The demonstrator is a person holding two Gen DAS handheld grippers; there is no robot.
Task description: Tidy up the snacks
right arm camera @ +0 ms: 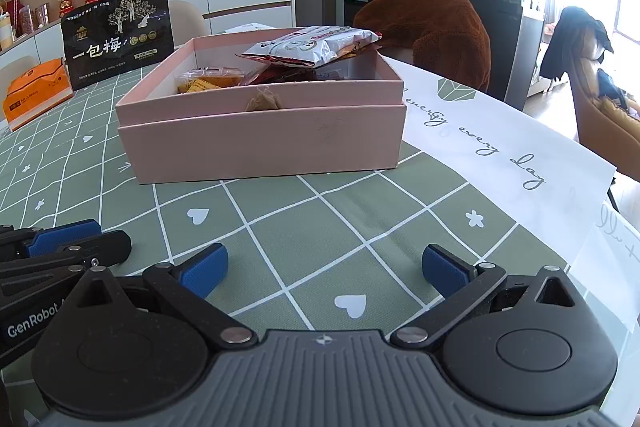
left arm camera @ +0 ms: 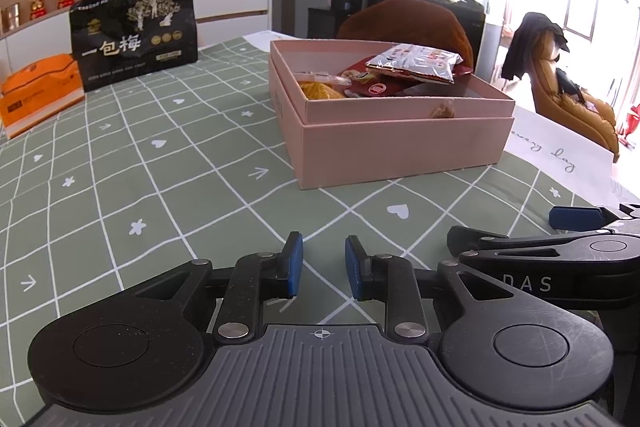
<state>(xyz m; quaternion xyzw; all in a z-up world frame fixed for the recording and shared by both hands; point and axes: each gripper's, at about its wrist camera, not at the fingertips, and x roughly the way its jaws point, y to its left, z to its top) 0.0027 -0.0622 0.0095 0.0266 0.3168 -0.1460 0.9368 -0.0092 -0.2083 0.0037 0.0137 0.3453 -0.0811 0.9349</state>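
Note:
A pink box [left arm camera: 400, 147] [right arm camera: 260, 143] stands with no lid on the green checked tablecloth [left arm camera: 160, 187]. Inside lie a silver snack packet [left arm camera: 416, 63] [right arm camera: 316, 45] on top, red packets [left arm camera: 368, 83] under it and a yellow packet [left arm camera: 320, 91] [right arm camera: 208, 79]. My left gripper [left arm camera: 324, 267] hovers low over the cloth in front of the box, its blue pads a narrow gap apart with nothing between them. My right gripper [right arm camera: 324, 267] sits beside it, open wide and empty. Each gripper shows at the edge of the other's view.
A black plum bag [left arm camera: 136, 35] [right arm camera: 118, 35] stands upright at the table's far left, next to an orange box [left arm camera: 38, 91] [right arm camera: 36, 91]. A white paper mat [right arm camera: 500, 147] with script lies right of the pink box. A brown chair [right arm camera: 440, 27] stands behind the table.

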